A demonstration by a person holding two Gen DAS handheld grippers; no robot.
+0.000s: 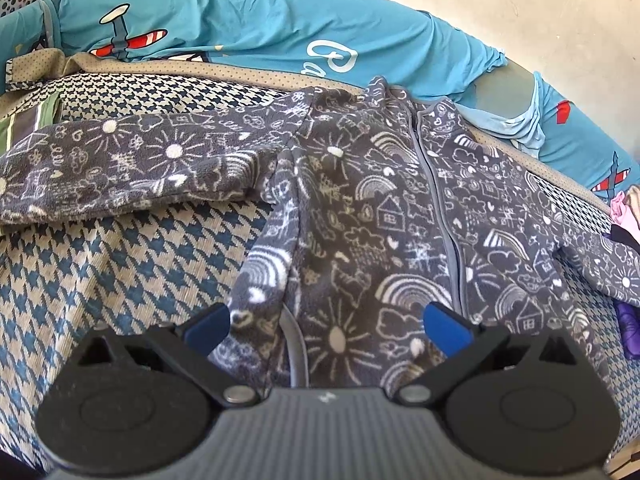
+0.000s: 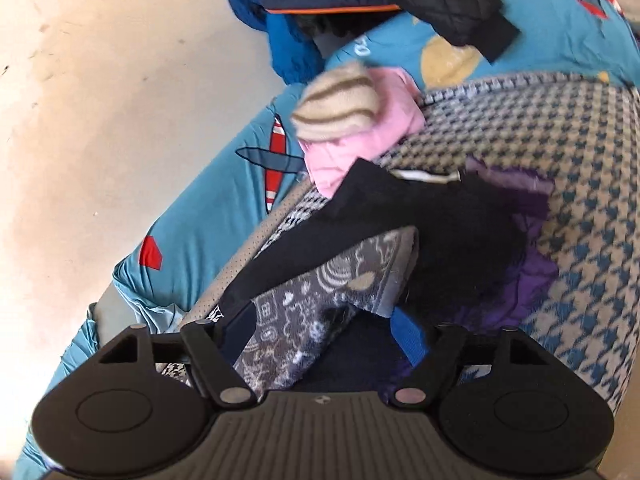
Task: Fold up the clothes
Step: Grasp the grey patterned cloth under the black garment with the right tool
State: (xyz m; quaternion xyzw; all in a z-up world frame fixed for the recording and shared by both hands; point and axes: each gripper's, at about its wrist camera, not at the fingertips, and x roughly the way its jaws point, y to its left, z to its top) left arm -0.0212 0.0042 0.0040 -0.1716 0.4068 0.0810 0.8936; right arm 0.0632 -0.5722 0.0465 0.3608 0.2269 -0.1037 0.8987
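Left hand-held gripper (image 1: 328, 330) open, blue pads (image 1: 446, 334) spread wide over the lower body of a grey doodle-print fleece suit (image 1: 360, 216), pads not pressing on it. Suit laid flat, front up, just ahead of and under the fingers, zip (image 1: 434, 200) running away from the gripper, one sleeve (image 1: 120, 168) stretched out to the left, the other trailing off to the right. Underneath, a blue-and-beige houndstooth blanket (image 1: 100, 256); beyond it, a turquoise sheet with aeroplane prints (image 1: 240, 16).

Right hand-held gripper (image 2: 324, 326) with jaws apart, a grey doodle-print cuff or sleeve end (image 2: 320, 292) lying between the fingers; right blue pad (image 2: 408, 336) just beside the fabric, left pad partly hidden, contact not clear. View somewhat blurred. Directly ahead of the fingers, a black garment (image 2: 440, 236) over a purple one (image 2: 536, 272). Further ahead, a pink garment (image 2: 360, 148) with a cream striped knit piece (image 2: 340, 104) on top. Far ahead, dark blue clothes (image 2: 288, 40) in a heap.
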